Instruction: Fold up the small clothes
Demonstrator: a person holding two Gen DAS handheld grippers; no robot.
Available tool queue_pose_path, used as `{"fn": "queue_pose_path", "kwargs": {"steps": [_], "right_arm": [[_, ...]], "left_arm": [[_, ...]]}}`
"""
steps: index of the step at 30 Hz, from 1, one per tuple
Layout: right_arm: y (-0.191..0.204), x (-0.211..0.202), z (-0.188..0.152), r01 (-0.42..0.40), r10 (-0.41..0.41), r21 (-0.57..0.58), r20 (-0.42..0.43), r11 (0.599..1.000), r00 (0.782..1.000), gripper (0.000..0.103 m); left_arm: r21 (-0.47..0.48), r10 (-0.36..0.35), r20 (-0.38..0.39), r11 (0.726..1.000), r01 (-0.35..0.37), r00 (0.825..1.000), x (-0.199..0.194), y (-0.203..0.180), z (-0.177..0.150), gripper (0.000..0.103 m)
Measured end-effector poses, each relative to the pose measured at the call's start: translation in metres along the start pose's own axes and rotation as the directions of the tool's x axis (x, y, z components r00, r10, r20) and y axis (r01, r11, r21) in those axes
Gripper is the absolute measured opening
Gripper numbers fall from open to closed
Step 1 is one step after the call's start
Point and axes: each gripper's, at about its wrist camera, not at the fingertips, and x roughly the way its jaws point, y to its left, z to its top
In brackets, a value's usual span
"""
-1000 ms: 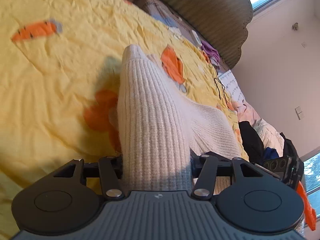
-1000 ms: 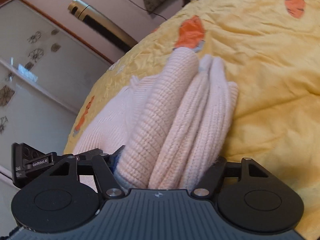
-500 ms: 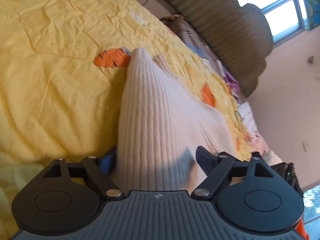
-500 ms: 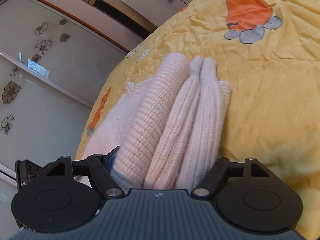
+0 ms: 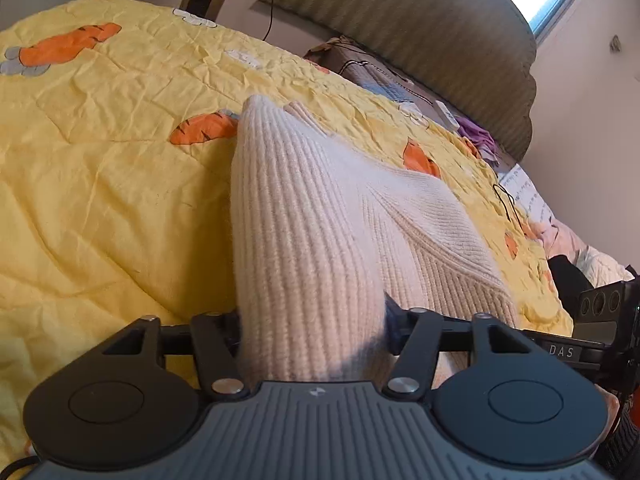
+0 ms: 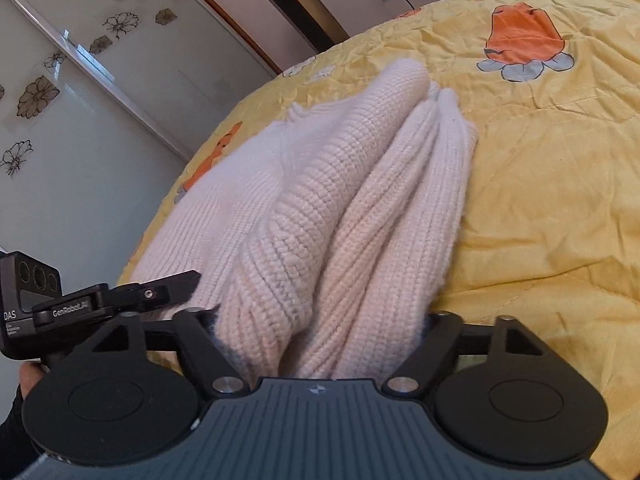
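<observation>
On yellow quilt (image 5: 100, 200), both claws pinch sweater (image 5: 304, 240).

"DAS", "GenRobot.AI" on left claw (image 6: 192, 276)

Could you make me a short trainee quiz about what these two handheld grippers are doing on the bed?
1. True or false: the cream knit sweater lies on a yellow quilt.
2. What does the right gripper hold: A bunched knit, B pillow, C nothing?
3. What orange pictures decorate the quilt?

Key: 1 true. 2 A. 3 carrots. The left gripper, whose jaws have just been closing, clamps the sweater too.
</observation>
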Motion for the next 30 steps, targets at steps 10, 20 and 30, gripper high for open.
{"fn": "queue_pose_path", "kwargs": {"steps": [10, 20, 30], "right_arm": [[0.008, -0.018, -0.019, -0.002, 0.002, -0.020, 0.003, 1.000, 1.000, 0.064], [0.003, -0.032, -0.023, 0.056, -0.061, 0.086, 0.054, 0.995, 0.997, 0.083], [0.069, -0.066, -0.041, 0.208, -0.162, -0.184, 0.240, 0.961, 0.957, 0.090]], "left_arm": [[0.062, 0.017, 0.017, 0.998, -0.018, 1.000, -0.007, 0.001, -0.017, 0.070], [0.015, 0.052, 0.080, 0.998, -0.053, 0.995, -0.045, 0.009, -0.023, 0.078], [0.370, 0.190, 0.272, 0.884, -0.285, 0.943, -0.057, -0.039, -0.057, 0.078]]}}
